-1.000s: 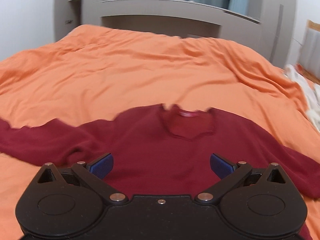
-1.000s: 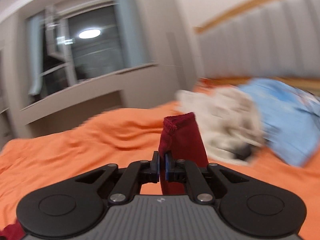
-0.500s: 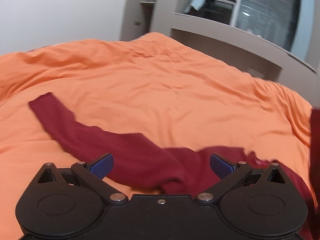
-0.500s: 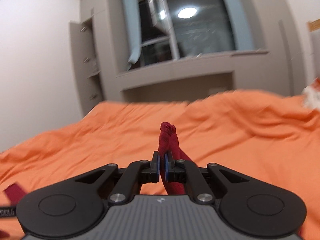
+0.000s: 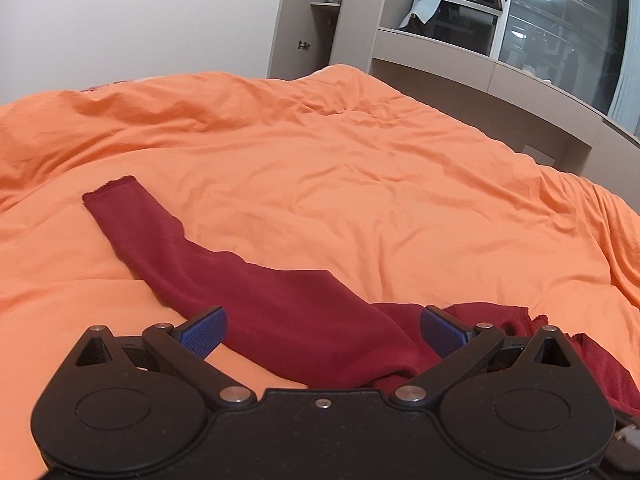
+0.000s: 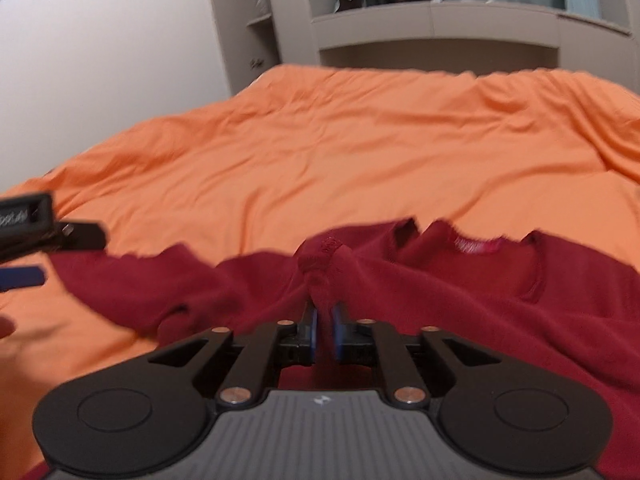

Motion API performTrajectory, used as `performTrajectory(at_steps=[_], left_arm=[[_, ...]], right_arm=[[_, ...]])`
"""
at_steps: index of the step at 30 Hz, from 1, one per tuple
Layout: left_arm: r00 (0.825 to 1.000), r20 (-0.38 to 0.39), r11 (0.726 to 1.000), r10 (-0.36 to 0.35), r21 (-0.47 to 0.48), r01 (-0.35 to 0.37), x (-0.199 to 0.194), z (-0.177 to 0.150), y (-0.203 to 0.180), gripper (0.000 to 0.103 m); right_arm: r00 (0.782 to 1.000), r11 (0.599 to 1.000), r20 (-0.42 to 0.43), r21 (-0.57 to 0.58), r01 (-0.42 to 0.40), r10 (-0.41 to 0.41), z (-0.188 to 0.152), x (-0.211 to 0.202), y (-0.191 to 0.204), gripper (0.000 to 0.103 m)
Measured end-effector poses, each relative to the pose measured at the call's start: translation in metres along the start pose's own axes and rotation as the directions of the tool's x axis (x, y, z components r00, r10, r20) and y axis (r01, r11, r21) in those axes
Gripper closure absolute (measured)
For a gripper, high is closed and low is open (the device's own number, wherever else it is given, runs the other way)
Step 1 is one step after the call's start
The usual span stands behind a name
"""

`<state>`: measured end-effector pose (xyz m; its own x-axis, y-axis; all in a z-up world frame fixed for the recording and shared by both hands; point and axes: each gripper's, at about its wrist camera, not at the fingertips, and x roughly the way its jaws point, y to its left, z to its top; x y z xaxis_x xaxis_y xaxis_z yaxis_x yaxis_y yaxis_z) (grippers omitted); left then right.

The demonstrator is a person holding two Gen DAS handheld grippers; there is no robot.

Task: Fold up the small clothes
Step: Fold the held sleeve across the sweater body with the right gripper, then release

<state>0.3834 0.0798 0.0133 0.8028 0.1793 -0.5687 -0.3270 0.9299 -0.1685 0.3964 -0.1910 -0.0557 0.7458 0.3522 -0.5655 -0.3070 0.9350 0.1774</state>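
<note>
Left wrist: maroon sweater spread on orange duvet, right jaws easing off a sleeve cuff

Left wrist view: left gripper [image 5: 322,330] spread wide, nothing pinched, blue pads [image 5: 202,331] hovering just above the maroon sweater [image 5: 288,312]. One long sleeve [image 5: 132,220] lying flat on the orange duvet [image 5: 360,168], running from the jaws toward 10 o'clock, cuff end well out from the body. Rest of the garment bunched at 4 o'clock under the right finger.

Right wrist view, somewhat blurred: right gripper [image 6: 324,330] with jaws opening, a narrow gap showing, a cuff of the other sleeve [image 6: 324,264] standing upright between the pads; cannot tell for sure whether the pads touch the cloth. Sweater body reaching to 3 o'clock, neckline with a red label [image 6: 476,246] at 1 o'clock. Left gripper's fingers poking in at 9 o'clock, apart from the sleeve beneath.

Containers: an open shelf cupboard [image 5: 324,20] at 12 o'clock beyond the bed, something pale and crumpled on its upper shelf, too small to name. A window ledge unit [image 5: 480,68] at 1 o'clock, a few small items on the sill, not identifiable.
</note>
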Motion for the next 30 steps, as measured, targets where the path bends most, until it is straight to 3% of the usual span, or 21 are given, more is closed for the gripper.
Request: performTrajectory(at_steps=[1, 5, 11, 15, 18, 21, 24, 26, 30], left_arm=[[1.0, -0.005, 1.0, -0.006, -0.003, 0.006, 0.002, -0.001, -0.002, 0.0], [0.997, -0.034, 0.998, -0.068, -0.015, 0.068, 0.008, -0.005, -0.01, 0.0], [0.98, -0.064, 0.981, -0.191, 0.035, 0.193, 0.016, -0.018, -0.043, 0.0], [0.957, -0.129, 0.96, -0.262, 0.064, 0.271, 0.033, -0.036, -0.072, 0.0], [0.958, -0.153, 0.954, -0.242, 0.142, 0.263, 0.046, -0.045, -0.096, 0.001], [0.97, -0.156, 0.952, -0.188, 0.216, 0.219, 0.058, -0.05, -0.111, 0.001], [0.976, -0.184, 0.948, -0.117, 0.273, 0.165, 0.07, -0.057, -0.118, 0.001], [0.975, -0.199, 0.948, -0.099, 0.28, 0.154, 0.074, -0.059, -0.117, 0.001], [0.973, -0.216, 0.951, -0.081, 0.275, 0.14, 0.078, -0.058, -0.112, 0.001]], right_arm=[[1.0, 1.0, -0.017, 0.007, -0.019, 0.019, -0.002, -0.001, 0.0, 0.079], [0.997, 0.997, -0.031, 0.041, -0.073, 0.074, 0.001, -0.022, -0.015, 0.027], [0.998, 0.996, 0.01, 0.07, -0.058, 0.057, -0.002, -0.077, -0.061, 0.0], [0.998, 0.99, 0.027, 0.131, 0.05, -0.054, -0.01, -0.113, -0.112, 0.0], [0.986, 0.959, 0.026, 0.237, 0.156, -0.166, -0.018, -0.132, -0.161, 0.0], [0.969, 0.9, 0.01, 0.373, 0.225, -0.247, -0.03, -0.142, -0.212, 0.0], [0.969, 0.839, -0.022, 0.495, 0.226, -0.248, -0.044, -0.139, -0.256, 0.014], [0.972, 0.801, -0.036, 0.559, 0.212, -0.232, -0.054, -0.134, -0.275, 0.029], [0.985, 0.773, -0.004, 0.619, 0.14, -0.175, -0.067, -0.122, -0.29, 0.034]])
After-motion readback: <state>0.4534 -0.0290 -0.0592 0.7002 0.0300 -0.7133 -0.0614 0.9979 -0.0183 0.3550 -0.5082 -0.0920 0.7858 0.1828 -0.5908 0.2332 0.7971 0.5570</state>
